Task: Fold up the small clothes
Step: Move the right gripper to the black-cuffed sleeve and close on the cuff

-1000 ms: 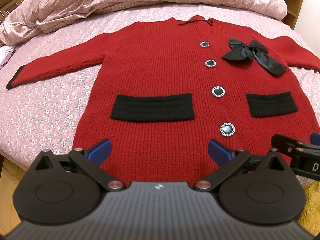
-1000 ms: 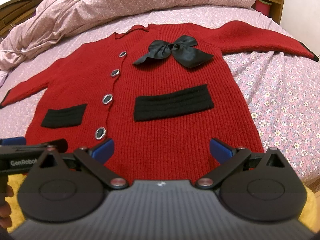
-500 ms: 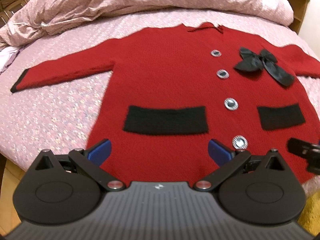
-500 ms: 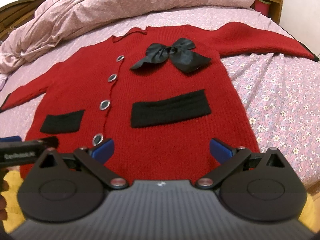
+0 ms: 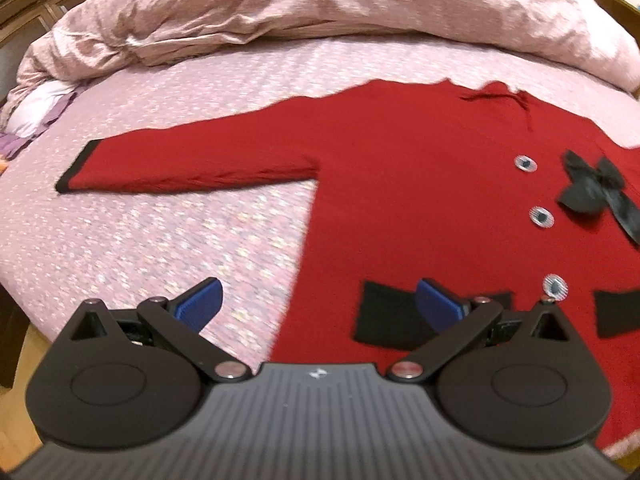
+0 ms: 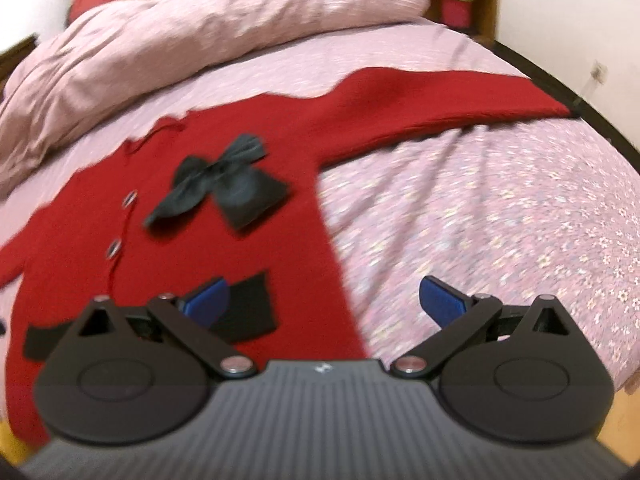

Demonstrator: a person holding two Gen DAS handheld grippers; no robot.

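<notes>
Both hand-held grippers, left (image 5: 318,305) and right (image 6: 325,303), have their jaws wide apart and hold nothing. Beyond them the red cardigan (image 5: 420,200) lies flat, sleeves spread, on the floral bed (image 5: 160,240).

**Knit, satin and matt plastic**

Red cardigan (image 5: 420,200) looks like soft matt knit, pockets (image 5: 388,316) black knit too. The bow (image 6: 224,184) has a faint satin sheen. Buttons (image 5: 541,216) glint like metal. Floral sheet (image 5: 160,248) is matt cloth, duvet (image 5: 280,4) crumpled. Left gripper (image 5: 318,306): matt black plastic, ribbed blue fingertips (image 5: 200,306), shiny rivets.
</notes>
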